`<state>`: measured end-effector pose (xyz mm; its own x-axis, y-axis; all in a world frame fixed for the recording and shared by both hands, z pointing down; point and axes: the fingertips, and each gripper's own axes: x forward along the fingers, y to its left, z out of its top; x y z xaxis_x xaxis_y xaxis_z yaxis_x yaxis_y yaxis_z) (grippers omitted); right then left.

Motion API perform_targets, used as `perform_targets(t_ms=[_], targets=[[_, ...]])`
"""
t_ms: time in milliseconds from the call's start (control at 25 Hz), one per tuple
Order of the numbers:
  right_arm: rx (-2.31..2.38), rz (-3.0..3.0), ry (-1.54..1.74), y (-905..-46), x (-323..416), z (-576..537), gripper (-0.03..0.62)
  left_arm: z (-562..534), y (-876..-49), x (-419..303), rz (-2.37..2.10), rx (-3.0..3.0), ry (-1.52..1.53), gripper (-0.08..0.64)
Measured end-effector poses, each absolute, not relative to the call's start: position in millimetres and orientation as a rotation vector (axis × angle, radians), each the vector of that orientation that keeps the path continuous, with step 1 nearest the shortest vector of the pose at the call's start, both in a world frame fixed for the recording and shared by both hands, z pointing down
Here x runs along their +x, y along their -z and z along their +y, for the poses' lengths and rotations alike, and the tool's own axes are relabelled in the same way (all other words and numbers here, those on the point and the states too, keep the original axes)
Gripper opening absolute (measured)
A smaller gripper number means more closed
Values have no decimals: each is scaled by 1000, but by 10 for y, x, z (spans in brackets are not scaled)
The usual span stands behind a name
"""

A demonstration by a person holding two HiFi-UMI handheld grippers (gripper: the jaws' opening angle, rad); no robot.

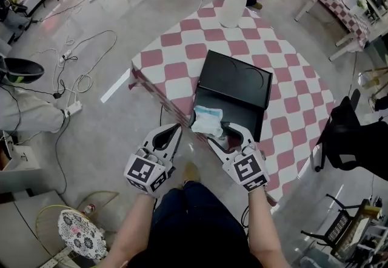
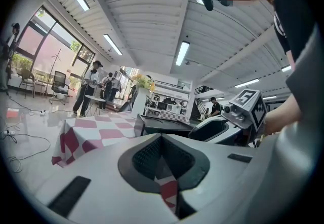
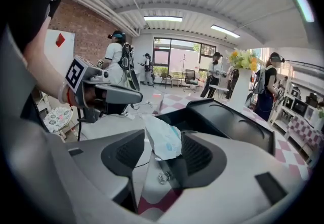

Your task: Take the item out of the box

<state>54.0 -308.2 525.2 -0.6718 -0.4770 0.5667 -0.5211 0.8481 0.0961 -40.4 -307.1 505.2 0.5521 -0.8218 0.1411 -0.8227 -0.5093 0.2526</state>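
Plainly, the checkered tabletop (image 1: 182, 48) carries an open black box (image 1: 236, 79), its dark inside hard to read. The right tool (image 1: 225, 133) has its jaws wide apart around a white-and-blue packet (image 1: 207, 120) at the box's near corner, not clamping it. The left tool (image 1: 177, 130) beside it is closed and empty. The packet's print is illegible.

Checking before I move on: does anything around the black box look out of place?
Yes: the white-and-blue packet sits askew at the near edge of the black box. It stands up between the jaws of the open right claw, whose pads don't press on it.
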Motion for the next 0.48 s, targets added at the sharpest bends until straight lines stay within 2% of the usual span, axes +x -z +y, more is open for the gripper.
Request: perform_targets(t_ms=[480], targets=[[488,-2306,20,-5493,427,-3205,232,-3198,-5212,-376,-1356,2485,-41,14]])
